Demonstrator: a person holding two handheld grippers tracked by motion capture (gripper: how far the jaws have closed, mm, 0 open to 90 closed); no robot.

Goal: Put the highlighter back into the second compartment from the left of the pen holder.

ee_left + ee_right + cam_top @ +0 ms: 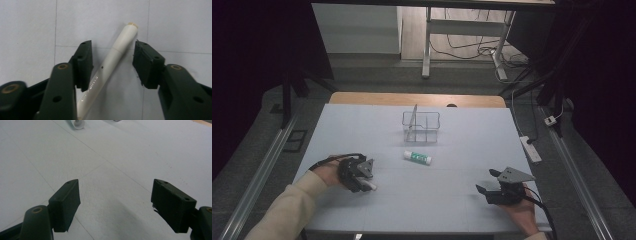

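A white pen (110, 67) lies slantwise on the white table, between the jaws of my left gripper (112, 50). The left pad is right beside the barrel and the right pad stands apart from it, so the jaws are open around it. In the high view this gripper (362, 182) points down at the front left, with the pen's tip (372, 186) sticking out. My right gripper (487, 181) rests at the front right, open with nothing between its fingers (116, 195).
A white glue stick with a green label (417, 157) lies mid-table; its end shows in the right gripper view (77, 123). Behind it stands a clear divided organizer (421, 126). A power strip (531, 149) lies on the floor past the table's right edge.
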